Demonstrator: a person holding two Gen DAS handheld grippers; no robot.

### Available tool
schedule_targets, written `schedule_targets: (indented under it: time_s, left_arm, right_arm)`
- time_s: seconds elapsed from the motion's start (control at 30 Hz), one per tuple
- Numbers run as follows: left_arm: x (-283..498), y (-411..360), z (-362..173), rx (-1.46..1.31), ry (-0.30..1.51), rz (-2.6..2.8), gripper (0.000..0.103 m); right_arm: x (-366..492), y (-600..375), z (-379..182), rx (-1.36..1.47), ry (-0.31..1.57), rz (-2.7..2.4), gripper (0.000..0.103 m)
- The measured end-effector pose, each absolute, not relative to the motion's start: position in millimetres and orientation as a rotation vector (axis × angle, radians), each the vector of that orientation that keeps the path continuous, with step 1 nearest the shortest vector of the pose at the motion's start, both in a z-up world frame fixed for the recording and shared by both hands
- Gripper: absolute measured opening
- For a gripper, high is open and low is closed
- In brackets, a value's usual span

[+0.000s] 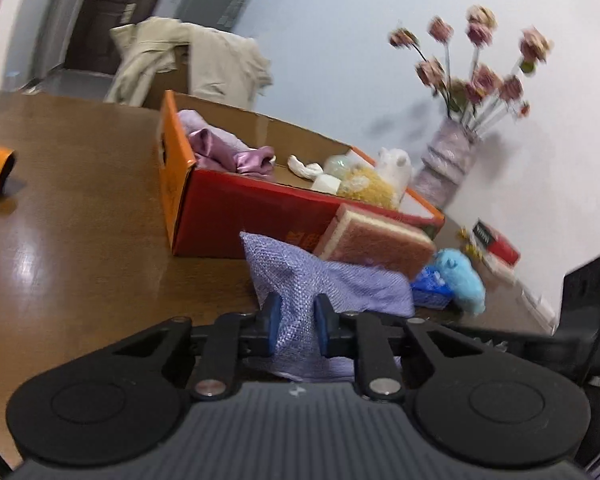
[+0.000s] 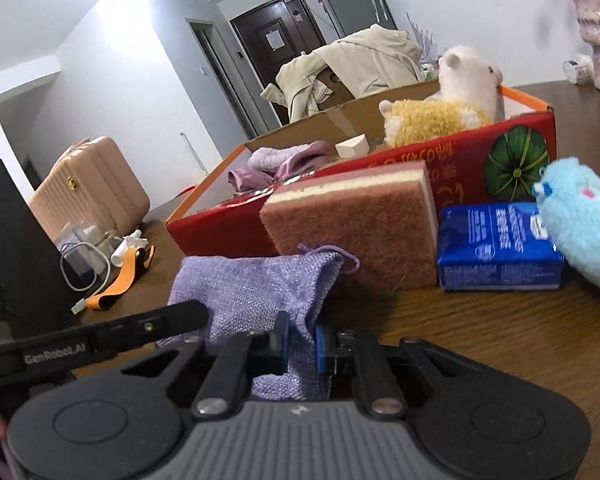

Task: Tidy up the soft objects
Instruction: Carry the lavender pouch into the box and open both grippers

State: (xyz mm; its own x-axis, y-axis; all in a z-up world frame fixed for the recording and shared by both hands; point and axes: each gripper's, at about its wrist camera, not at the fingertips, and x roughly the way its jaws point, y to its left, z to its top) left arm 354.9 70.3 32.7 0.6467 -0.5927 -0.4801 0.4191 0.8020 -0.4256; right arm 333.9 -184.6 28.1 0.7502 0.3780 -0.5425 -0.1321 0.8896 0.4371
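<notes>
Both the left gripper point(image 1: 296, 320) and right gripper point(image 2: 300, 338) are clamped on the lilac burlap pouch point(image 2: 256, 284), which lies at six o'clock of the red box point(image 2: 500, 160), evidently for a two-handed lift into it.

The brown wooden table point(image 2: 480, 340) holds a red box point(image 2: 380, 184), a sponge point(image 2: 352, 232), a blue packet point(image 2: 496, 248), a blue plush toy point(image 2: 584, 220) and a purple pouch point(image 2: 256, 284).

Vase point(image 1: 444, 160) w/ flowers point(image 1: 480, 60), suitcase point(image 2: 88, 188)
</notes>
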Motion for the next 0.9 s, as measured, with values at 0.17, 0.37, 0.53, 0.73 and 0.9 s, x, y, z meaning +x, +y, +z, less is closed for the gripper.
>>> schedule_targets:
  time_s: [0.17,0.37,0.53,0.73,0.9]
  left_arm:
    - [299.3,69.1,47.5,-0.333,0.602,-0.533,0.011]
    - [247.1,64.2,67.0,-0.38,0.533,-0.478,0.01]
    - [220.8,60.8,81.0,-0.43,0.492,-0.46,0.008]
    - [207.1,39.8,102.0,-0.429,0.432,-0.459,0.008]
    - [240.9,28.5,124.4,-0.433,0.472,-0.481,0.008]
  right_arm:
    - [304.8,-179.7,41.0,0.374,0.658,0.326,0.007]
    - [263.6,-168.2,72.5,0.264,0.607,0.393,0.006]
    - [242.8,-182.8,96.7,0.245,0.578,0.445,0.006]
    - [224.7,-206.1,122.4,0.221,0.508,0.505,0.006]
    - [249.7,-225.9,142.8,0.231,0.457,0.547,0.006]
